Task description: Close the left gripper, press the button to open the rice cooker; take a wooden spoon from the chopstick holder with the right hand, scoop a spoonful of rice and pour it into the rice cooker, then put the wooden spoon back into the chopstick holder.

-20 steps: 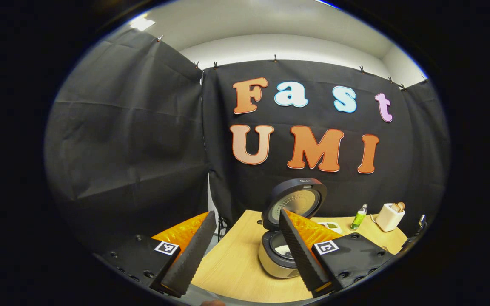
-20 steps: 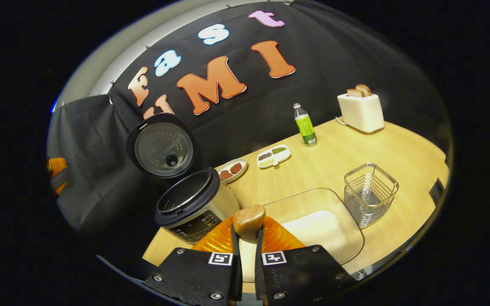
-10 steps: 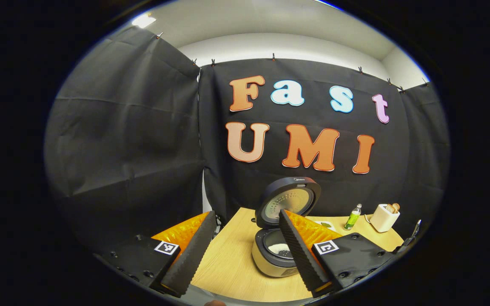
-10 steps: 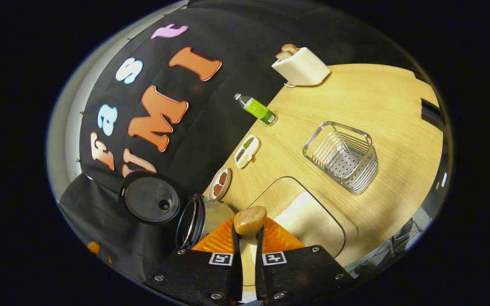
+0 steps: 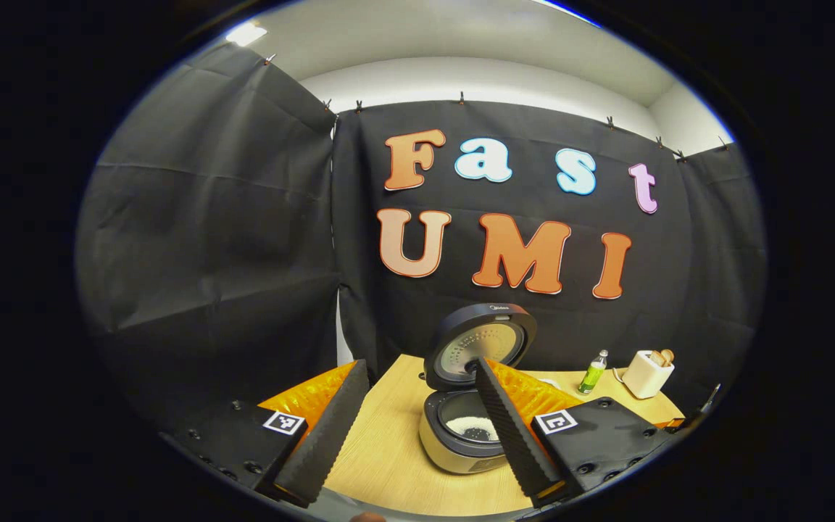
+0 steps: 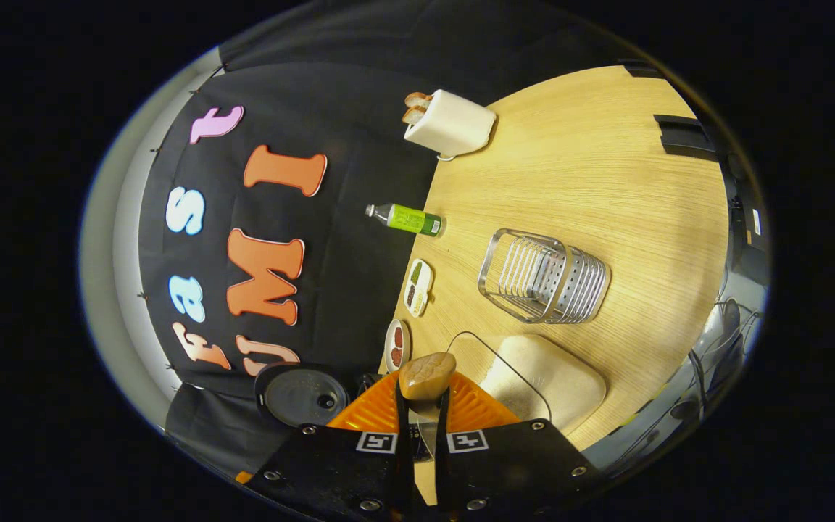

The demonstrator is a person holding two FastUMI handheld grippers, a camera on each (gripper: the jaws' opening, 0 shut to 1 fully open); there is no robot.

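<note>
Gripping wooden spoon [image 6: 426,377], right claw [image 6: 417,417] fingers pinched tight on handle, bowl protruding past tips; view rolled hard sideways. Left claw [image 5: 417,428] spread wide, holding nothing, raised level above near worktop [image 5: 388,457] edge. Rice cooker [image 5: 464,428] ahead, lid up, rice in pot. Chopstick holder [image 6: 544,277] on worktop, beside rice tray [image 6: 544,377].

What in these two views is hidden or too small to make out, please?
- Spoon bowl, right gripper view: only its handle end shows; the right gripper hides the rest, so any rice on it cannot be told.
- Cooker front, left gripper view: one finger of the open left gripper crosses it.
- Dishes by the wall, right gripper view: contents too small to name.
</note>
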